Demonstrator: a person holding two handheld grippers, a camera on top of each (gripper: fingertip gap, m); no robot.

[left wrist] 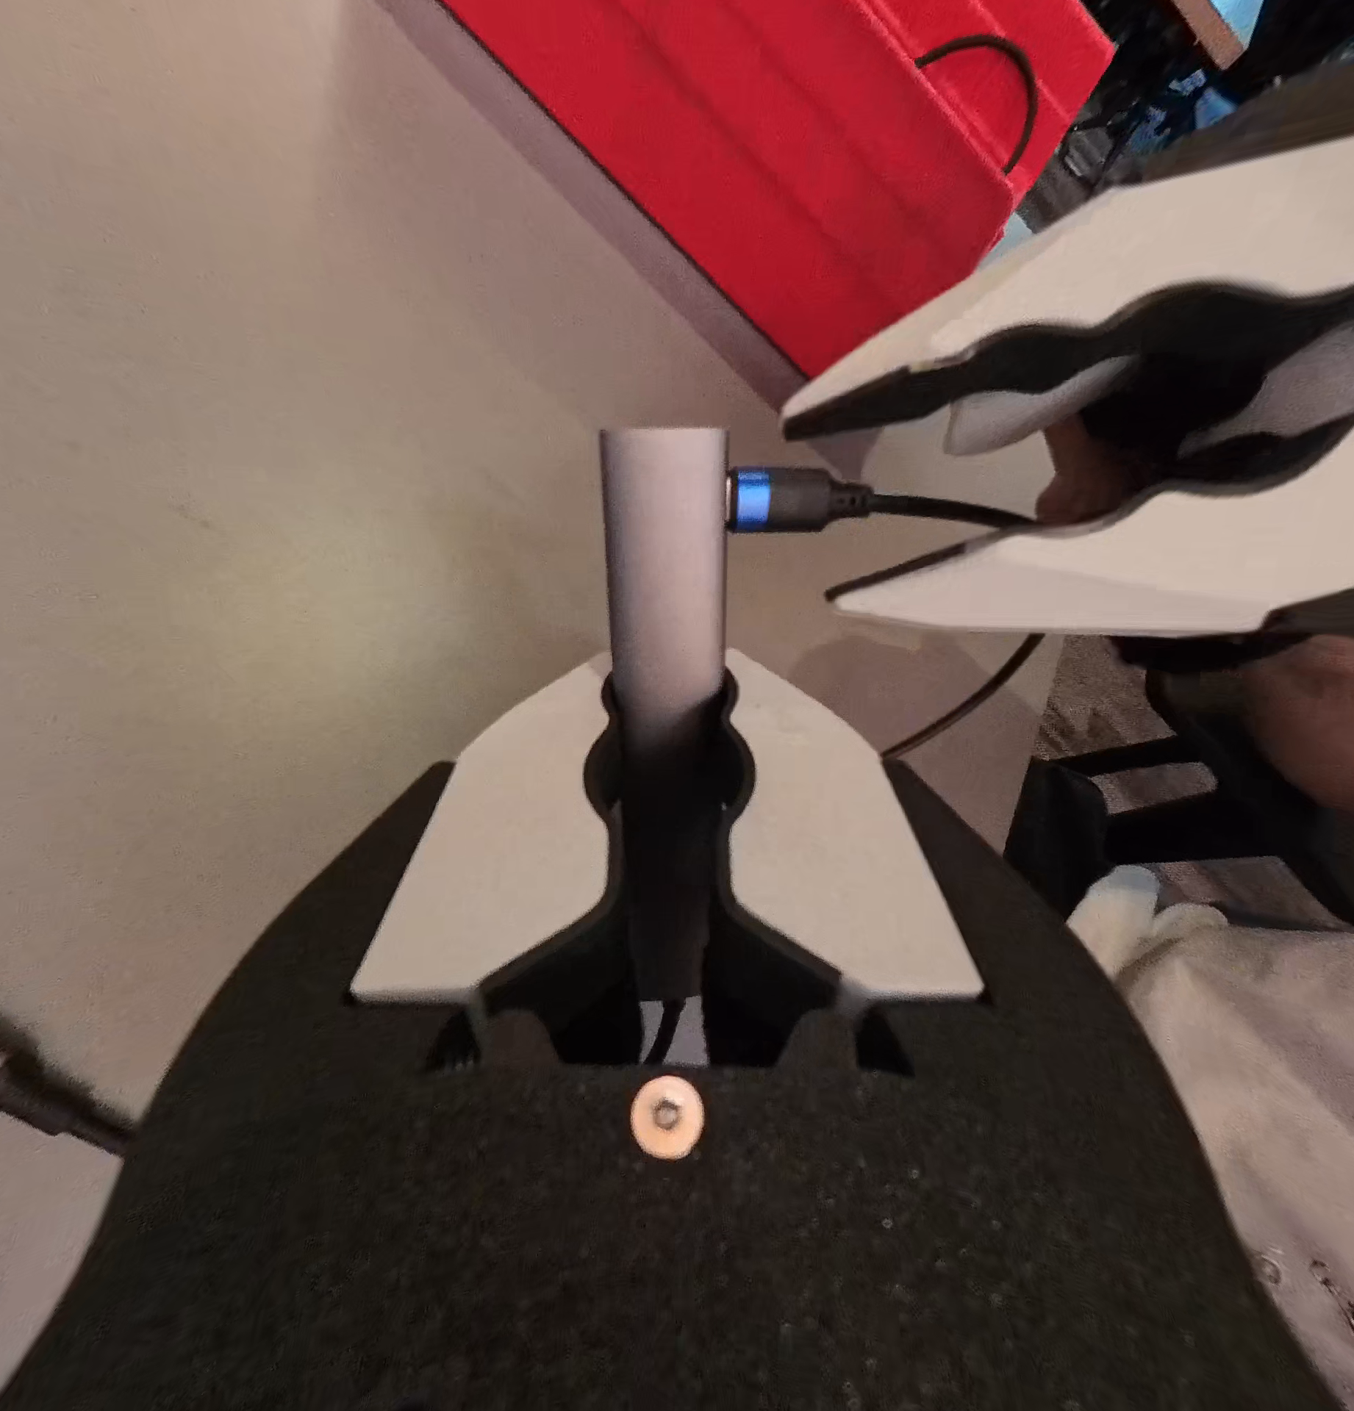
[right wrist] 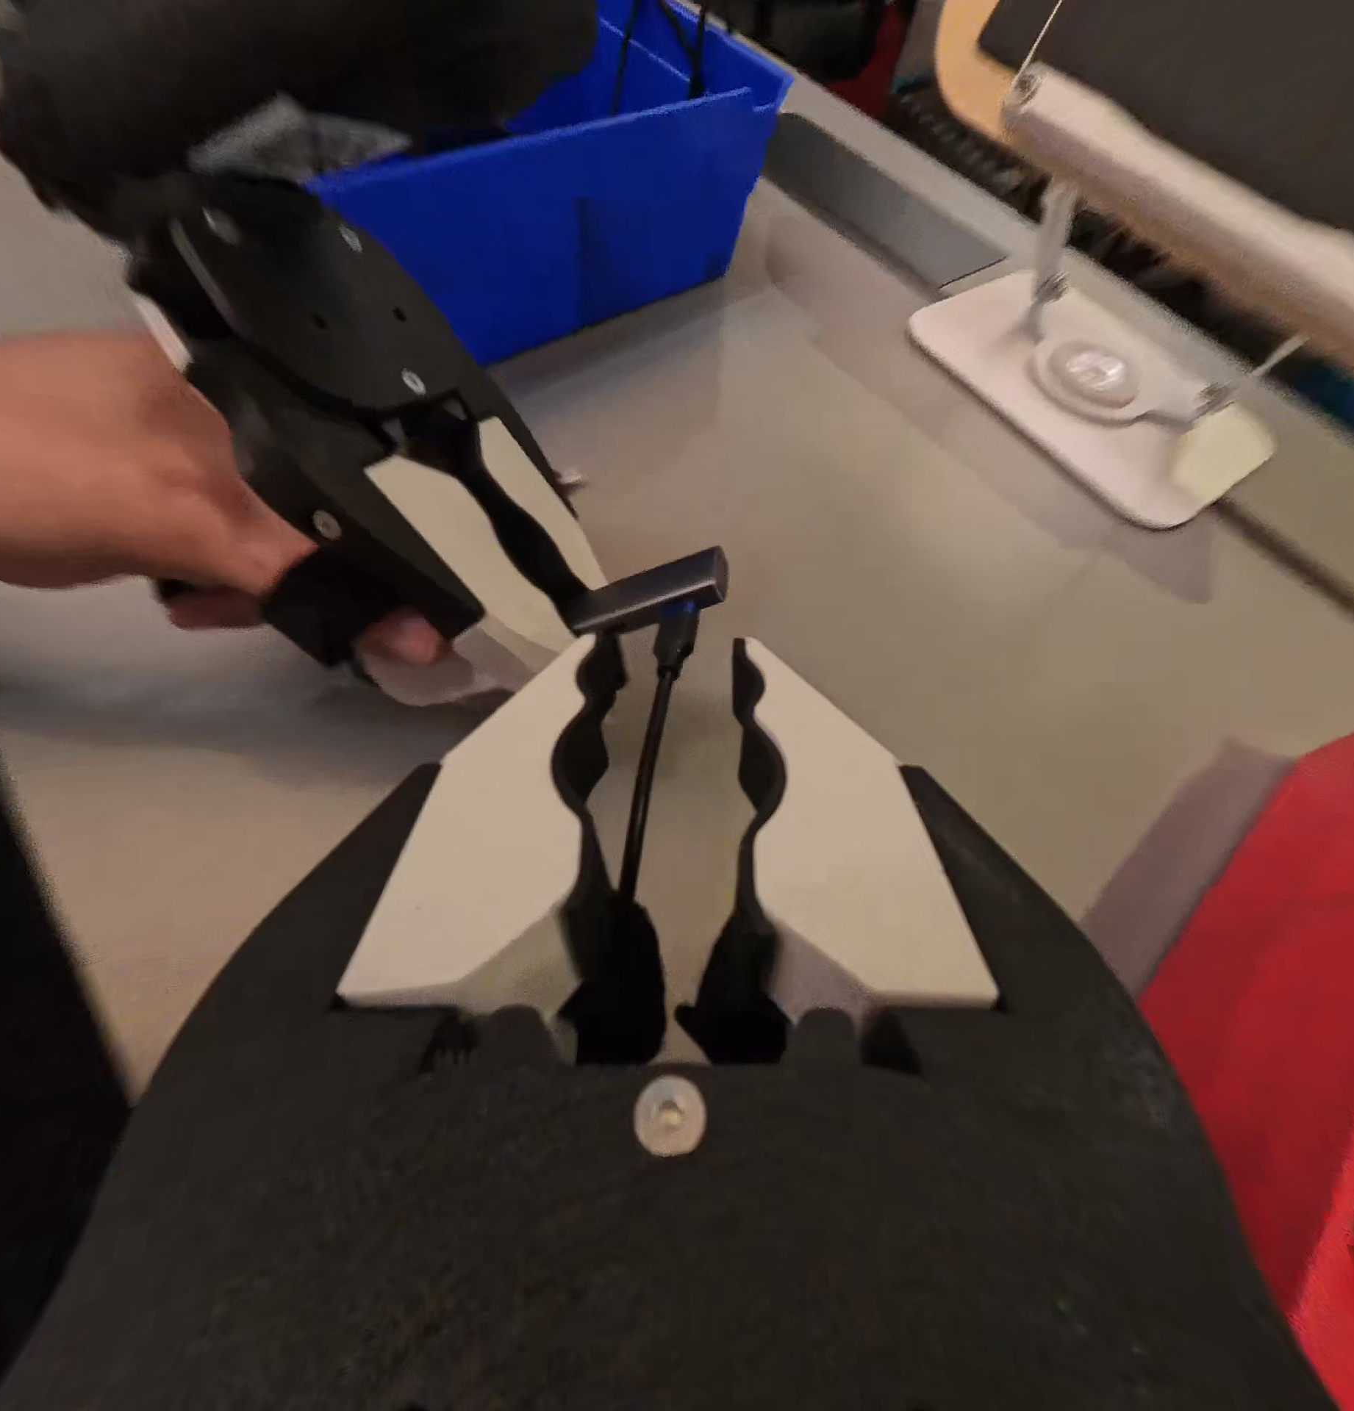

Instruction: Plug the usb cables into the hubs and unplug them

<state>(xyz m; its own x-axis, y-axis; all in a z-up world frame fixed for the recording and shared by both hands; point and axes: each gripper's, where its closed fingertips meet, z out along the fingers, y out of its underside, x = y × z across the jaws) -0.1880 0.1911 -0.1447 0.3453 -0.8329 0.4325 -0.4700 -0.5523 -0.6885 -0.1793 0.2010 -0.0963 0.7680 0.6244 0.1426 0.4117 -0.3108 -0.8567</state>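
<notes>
My left gripper [left wrist: 666,679] is shut on a grey USB hub [left wrist: 662,550], which sticks out forward between the fingers, above the beige table [left wrist: 200,382]. A black USB cable with a blue-ringed connector [left wrist: 773,500] is plugged into the hub's right side. My right gripper [right wrist: 665,645] is open. The cable [right wrist: 647,763] runs between its fingers without being clamped, up to the hub [right wrist: 651,588]. In the left wrist view the right gripper [left wrist: 807,511] comes in from the right, its jaws apart around the cable. A hand [right wrist: 86,473] holds the left gripper [right wrist: 567,588].
A blue bin [right wrist: 582,214] stands at the back of the table. A red box [left wrist: 773,153] lies by the table's edge and also shows in the right wrist view [right wrist: 1270,992]. A white stand base [right wrist: 1079,405] sits at the far right. A white cloth [left wrist: 1231,1069] lies at the right. Across from one pair of fingers to the other is roughly 5 centimeters.
</notes>
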